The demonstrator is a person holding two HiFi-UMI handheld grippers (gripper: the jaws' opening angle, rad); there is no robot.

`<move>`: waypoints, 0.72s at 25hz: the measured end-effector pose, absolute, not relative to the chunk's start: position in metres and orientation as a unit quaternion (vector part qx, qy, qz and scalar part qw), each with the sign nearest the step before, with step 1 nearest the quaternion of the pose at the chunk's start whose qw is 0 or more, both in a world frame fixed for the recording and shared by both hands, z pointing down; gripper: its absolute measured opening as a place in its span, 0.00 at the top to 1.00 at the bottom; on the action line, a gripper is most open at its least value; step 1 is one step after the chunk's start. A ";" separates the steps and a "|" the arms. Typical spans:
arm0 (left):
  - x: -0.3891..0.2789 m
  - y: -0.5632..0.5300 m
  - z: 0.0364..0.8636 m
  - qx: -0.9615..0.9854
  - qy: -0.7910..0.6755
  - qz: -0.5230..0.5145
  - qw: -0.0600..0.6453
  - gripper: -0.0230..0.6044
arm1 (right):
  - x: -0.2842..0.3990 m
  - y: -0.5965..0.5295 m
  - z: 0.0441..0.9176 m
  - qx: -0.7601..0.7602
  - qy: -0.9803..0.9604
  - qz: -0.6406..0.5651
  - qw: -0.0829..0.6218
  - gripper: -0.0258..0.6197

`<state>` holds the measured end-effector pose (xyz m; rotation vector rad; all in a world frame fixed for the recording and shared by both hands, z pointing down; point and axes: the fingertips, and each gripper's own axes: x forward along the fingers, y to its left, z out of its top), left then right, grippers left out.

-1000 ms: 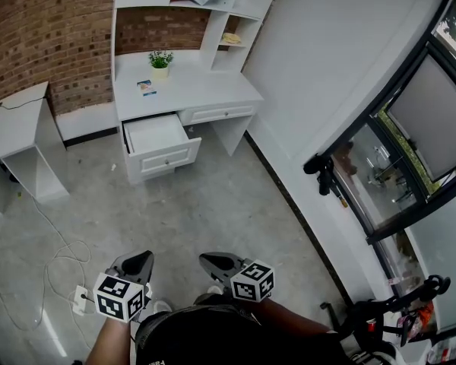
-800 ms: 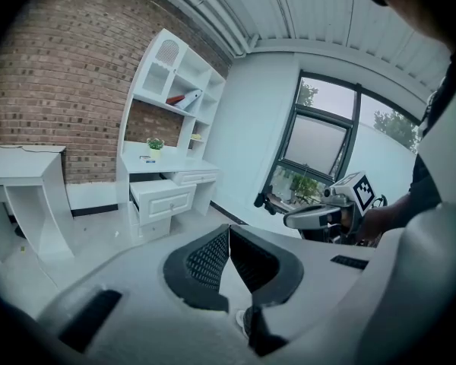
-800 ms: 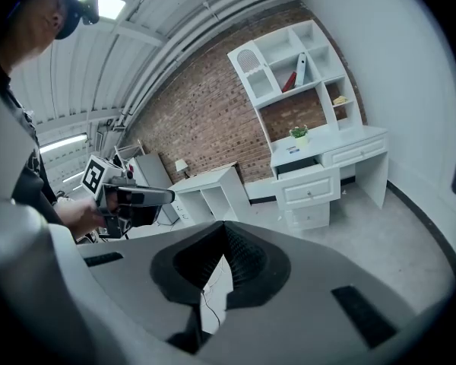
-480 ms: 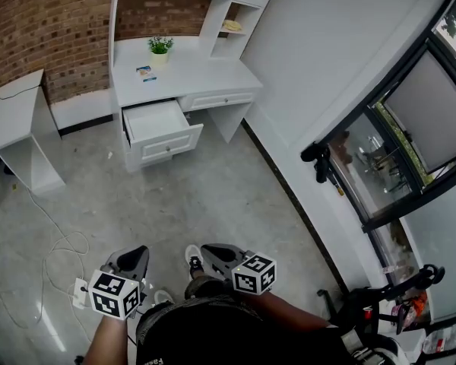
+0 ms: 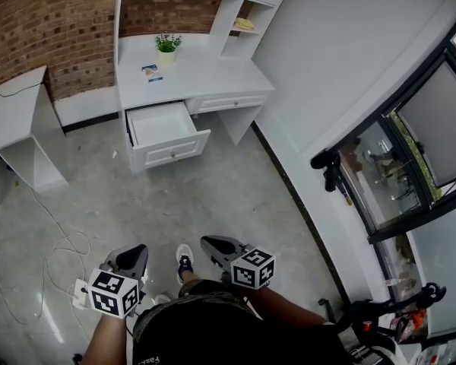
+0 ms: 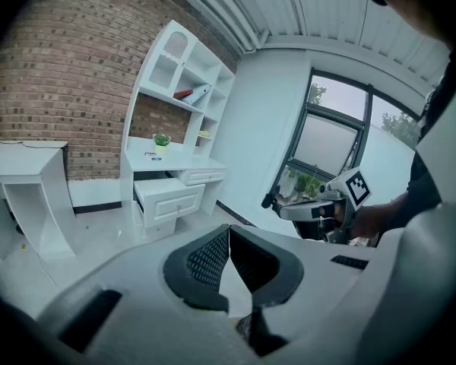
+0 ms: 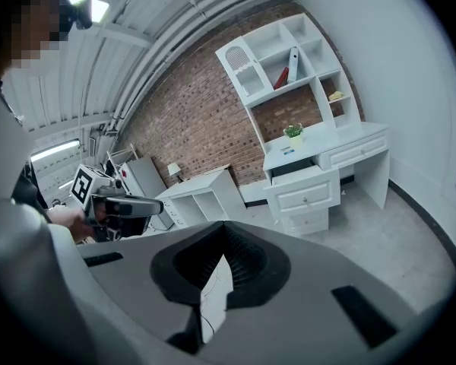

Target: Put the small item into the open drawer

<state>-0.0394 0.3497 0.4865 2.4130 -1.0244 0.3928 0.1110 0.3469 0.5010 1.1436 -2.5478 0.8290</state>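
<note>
Two grippers are in view, the left gripper (image 5: 136,253) and the right gripper (image 5: 210,243); the fingers (image 6: 205,261) of each are pressed together with nothing between them. One small blue-and-white flat item (image 5: 150,72) lies on the white counter (image 5: 213,78), near one green potted plant (image 5: 166,46) and well apart from both grippers. One white open drawer (image 5: 167,131) projects below the item; one closed drawer (image 5: 229,103) sits beside it. Bare grey floor (image 5: 213,196) lies between grippers and drawer, bounded by one white side table (image 5: 15,120) and one loose white cable (image 5: 61,249) on the left and a white wall (image 5: 342,74) on the right.
</note>
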 end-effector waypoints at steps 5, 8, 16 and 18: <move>-0.021 0.295 0.480 0.881 -0.380 0.147 0.239 0.93 | 0.116 0.286 0.489 0.374 -0.881 0.270 0.108 0.95; -0.005 0.261 0.472 0.884 -0.380 0.144 0.231 0.93 | 0.126 0.252 0.488 0.369 -0.884 0.267 0.107 0.95; 0.022 0.191 0.464 0.876 -0.401 0.156 0.219 0.93 | 0.159 0.185 0.487 0.353 -0.891 0.266 0.100 0.95; 0.028 0.179 0.464 0.874 -0.405 0.160 0.216 0.93 | 0.168 0.171 0.488 0.351 -0.893 0.266 0.096 0.95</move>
